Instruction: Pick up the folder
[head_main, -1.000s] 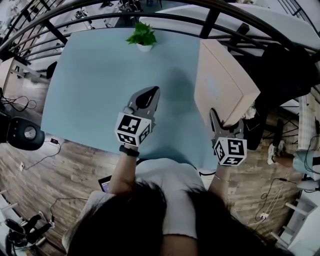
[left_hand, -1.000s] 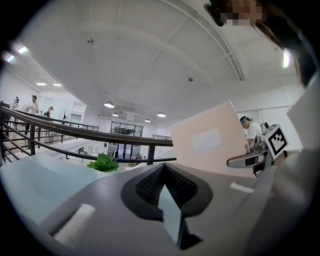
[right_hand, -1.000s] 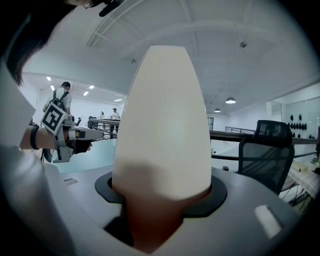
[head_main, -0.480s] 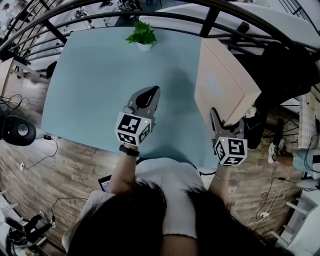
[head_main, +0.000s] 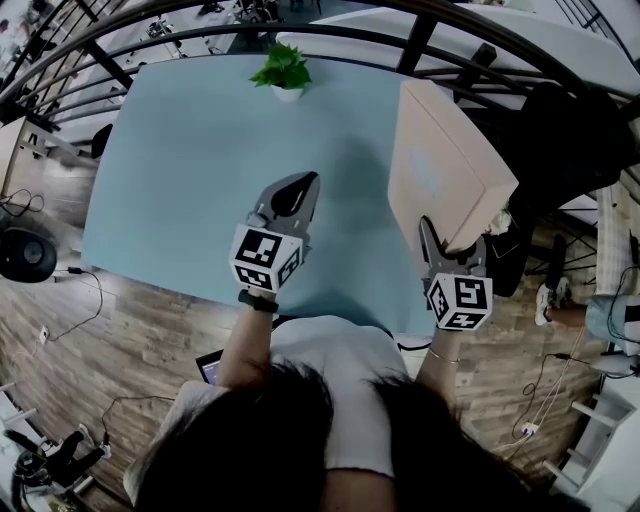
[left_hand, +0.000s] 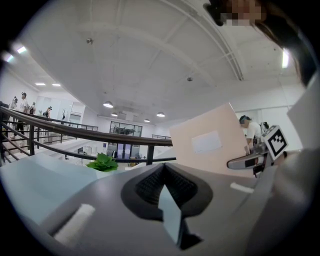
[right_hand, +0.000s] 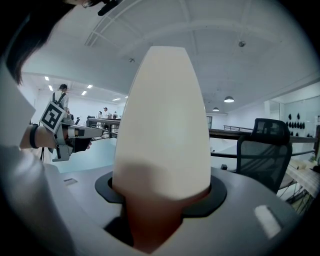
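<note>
The folder (head_main: 445, 165) is a thick beige box file with a pale label, held tilted up over the table's right edge. My right gripper (head_main: 452, 245) is shut on its near lower end. In the right gripper view the folder's spine (right_hand: 162, 125) fills the gap between the jaws. My left gripper (head_main: 296, 190) hovers over the pale blue table (head_main: 190, 150), shut with nothing in it. In the left gripper view the folder (left_hand: 212, 142) stands to the right, with the right gripper (left_hand: 240, 162) under it.
A small potted plant (head_main: 284, 72) stands at the table's far edge, in front of a dark railing (head_main: 420, 40). A black office chair (right_hand: 262, 150) stands to the right of the table. Cables lie on the wooden floor (head_main: 130, 340) at the left.
Both grippers and the folder have kept still. A round black thing on the floor at the far left has slid further left.
</note>
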